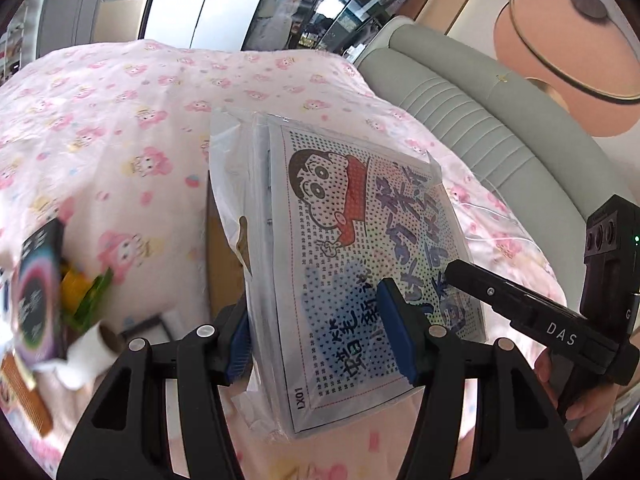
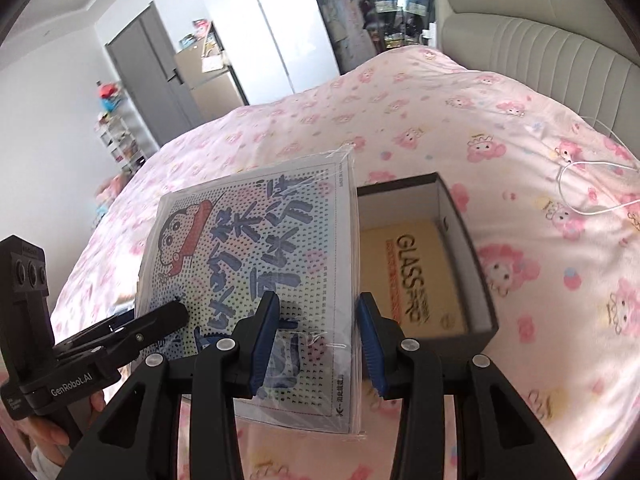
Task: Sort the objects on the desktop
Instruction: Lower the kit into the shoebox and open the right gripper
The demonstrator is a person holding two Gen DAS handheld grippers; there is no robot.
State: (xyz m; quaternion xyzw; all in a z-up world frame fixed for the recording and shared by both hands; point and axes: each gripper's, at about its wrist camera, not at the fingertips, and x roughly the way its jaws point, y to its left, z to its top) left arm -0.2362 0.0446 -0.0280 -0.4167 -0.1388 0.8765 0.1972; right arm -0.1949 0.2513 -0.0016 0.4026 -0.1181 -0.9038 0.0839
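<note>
A flat packet (image 1: 352, 256) wrapped in clear plastic, printed with a cartoon boy and large blue characters on a dotted sheet, is held in the air above a bed (image 1: 132, 120) with a pink cartoon-pattern cover. In the right wrist view the same packet (image 2: 256, 264) hangs over the left edge of an open dark box (image 2: 468, 248), which sits on the bed. A yellow card with the word "GLASS" (image 2: 416, 276) lies on the bottom of the box.

The left hand-held gripper (image 1: 316, 340) is clamped on the left edge of the packet, one blue pad under it and one on the printed face. The right hand-held gripper (image 2: 316, 340) is clamped on the right edge of the packet, with one pad on the printed face and the other at the outer side.

In the left wrist view, to the left on the bed, there are a dark carton with a coloured ring (image 1: 36, 296), some yellow and green things (image 1: 86, 292), a white roll (image 1: 90, 356) and a brown comb (image 1: 26, 396); this area is blurred. A grey padded headboard (image 1: 480, 120) stands behind the bed. A thin white cable (image 2: 588, 188) lies on the cover to the right of the box.
</note>
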